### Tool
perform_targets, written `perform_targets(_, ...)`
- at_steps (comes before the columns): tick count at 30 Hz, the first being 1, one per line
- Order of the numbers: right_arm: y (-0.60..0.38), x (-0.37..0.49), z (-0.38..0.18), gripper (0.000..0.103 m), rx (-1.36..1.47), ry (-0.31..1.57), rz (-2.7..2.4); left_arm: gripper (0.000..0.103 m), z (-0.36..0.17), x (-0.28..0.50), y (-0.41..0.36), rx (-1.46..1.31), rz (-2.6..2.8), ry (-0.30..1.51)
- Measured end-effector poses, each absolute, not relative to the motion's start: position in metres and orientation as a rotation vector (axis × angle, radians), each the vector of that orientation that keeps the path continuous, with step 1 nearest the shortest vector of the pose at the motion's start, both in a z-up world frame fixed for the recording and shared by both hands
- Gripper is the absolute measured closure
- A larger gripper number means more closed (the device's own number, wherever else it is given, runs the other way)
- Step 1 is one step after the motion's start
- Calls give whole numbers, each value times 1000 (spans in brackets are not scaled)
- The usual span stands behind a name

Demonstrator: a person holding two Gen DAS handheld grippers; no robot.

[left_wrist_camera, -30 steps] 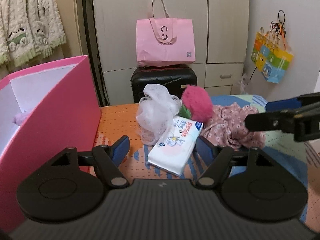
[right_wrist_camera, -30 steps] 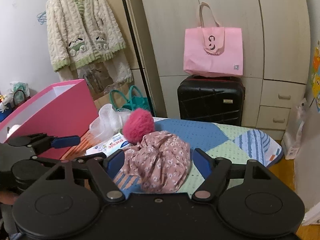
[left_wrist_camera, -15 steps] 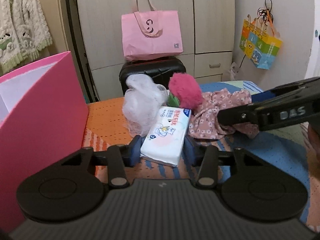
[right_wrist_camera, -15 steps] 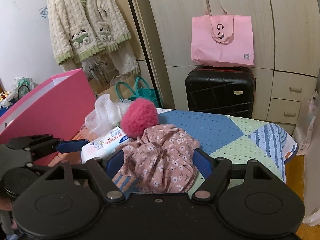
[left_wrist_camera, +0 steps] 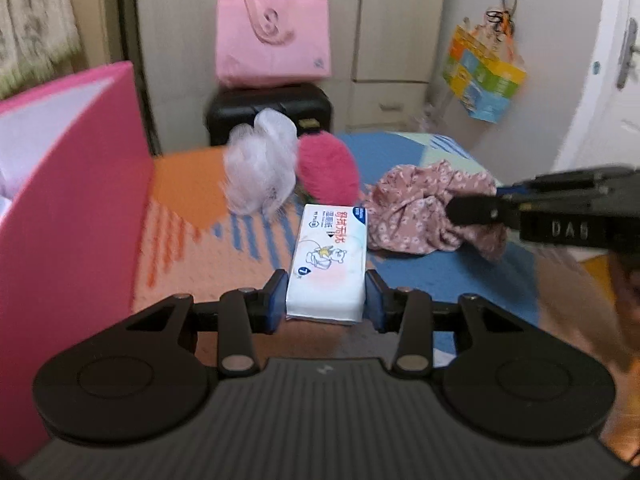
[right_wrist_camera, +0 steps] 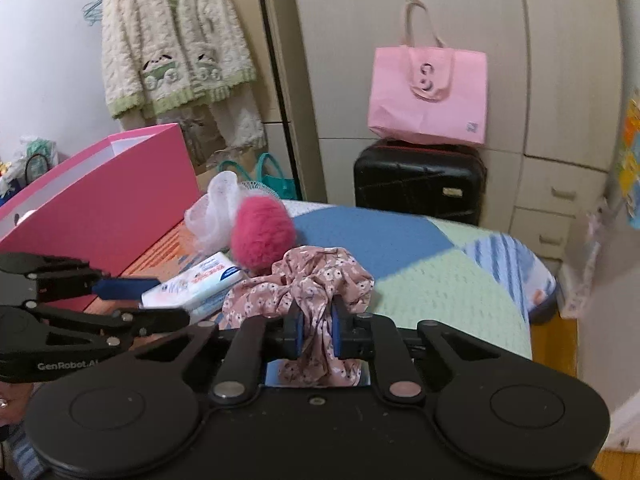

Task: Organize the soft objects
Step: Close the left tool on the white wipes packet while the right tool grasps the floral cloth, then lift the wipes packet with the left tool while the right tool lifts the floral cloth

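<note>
White plastic wrap, printed with a cartoon bear: a pack of tissues (left_wrist_camera: 327,268) lies on the patchwork bedcover (left_wrist_camera: 440,280), its near end between the blue pads of the left gripper (left_wrist_camera: 326,296). Both pads press the pack's sides; the jaws have just been closing and now clamp it at a narrow opening. From the right wrist view the same pack (right_wrist_camera: 196,282) sits left of centre, with the left gripper (right_wrist_camera: 132,300) reaching in from the left edge.

Floral pink cloth (right_wrist_camera: 308,292), crumpled, just right of the pack. The right gripper (right_wrist_camera: 315,330) has just snapped closed on a fold of it; fabric bunches between the pads and spills out in front and behind. Seen from the left wrist camera, the right gripper (left_wrist_camera: 472,210) comes in from the right edge, its tip at the cloth (left_wrist_camera: 432,208).

Behind these: a fuzzy magenta ball (left_wrist_camera: 328,170) touching the far end of the pack, and a white mesh puff (left_wrist_camera: 260,168) just left of the ball.

Left side of the bed: a tall pink box (left_wrist_camera: 76,208), open-topped, pale inside.

Beyond the bed: black suitcase (right_wrist_camera: 420,182) with a pink tote bag (right_wrist_camera: 428,96) standing on it, against beige wardrobe doors (right_wrist_camera: 480,40). A cream knitted cardigan (right_wrist_camera: 176,40) hangs to the left. A colourful paper bag (left_wrist_camera: 484,76) hangs on the right wall.
</note>
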State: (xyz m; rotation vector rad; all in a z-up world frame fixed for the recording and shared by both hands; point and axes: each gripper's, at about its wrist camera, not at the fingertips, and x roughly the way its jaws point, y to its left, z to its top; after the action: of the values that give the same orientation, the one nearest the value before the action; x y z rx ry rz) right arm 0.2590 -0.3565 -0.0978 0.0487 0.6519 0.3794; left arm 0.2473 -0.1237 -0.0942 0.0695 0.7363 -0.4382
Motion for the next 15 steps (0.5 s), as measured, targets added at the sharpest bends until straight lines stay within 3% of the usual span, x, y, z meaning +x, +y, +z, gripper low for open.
perform_targets(4,-359,244,-99,87,63,657,359,61,-96,251,-127,77,-449,750)
perform_targets(7,-362,241,-101,79,66,656,346,55,-98,257,-131,92,-454,735)
perform_targets(10,-361,243,-103,63,38,652,350,42,-102,262,-142,194,-452,695)
perform_targets(13,-360,250,-107,31,26,661,368,41,-107,268,-149,244,-429,675)
perform_targets(15,-359,255,-111,31,27,673,363,41,-108,273,-146,203,-441,690)
